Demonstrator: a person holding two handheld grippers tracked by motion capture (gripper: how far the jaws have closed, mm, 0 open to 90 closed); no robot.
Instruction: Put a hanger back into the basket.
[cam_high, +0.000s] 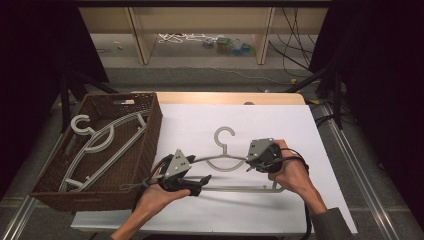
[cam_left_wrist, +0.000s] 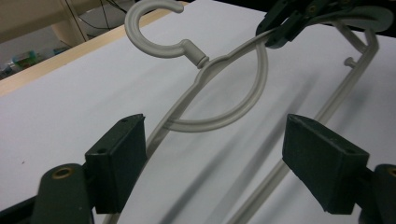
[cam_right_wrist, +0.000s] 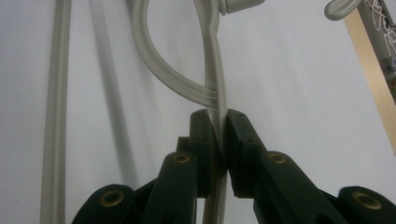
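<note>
No writing or brand mark is showing legibly on anything here. At the counter's left edge a dark brown woven wicker basket (cam_high: 150, 135), rectangular with slot handles, is overhanging the white sheet and holding two pale grey plastic hangers (cam_high: 102, 145) lying flat, their round hooks pointing toward the far left corner. Just right of the basket, near the counter's front edge, the left gripper (cam_high: 192, 186) is resting in the person's upturned hand, a grey three-cornered plate on top; its fingers (cam_left_wrist: 116, 161) are standing wide apart, matte black blocks with small screw holes, straddling the left shoulder of the hanger (cam_high: 227, 160) without pinching it. That hanger is lying in the middle of the white counter (cam_high: 190, 120), smooth grey plastic with a C-shaped hook pointing to the far edge, a curved inner loop beneath the neck, a straight bottom bar and small pegs near the ends. Farther right, the right gripper (cam_high: 248, 165) is being gripped from the side by the person's right hand, a cable looping round it; its fingers (cam_right_wrist: 205, 140) are clamping narrow on the hanger's right shoulder rod just beside where the inner loop joins it. A strip of bare light wood is showing along the counter's far edge.
</note>
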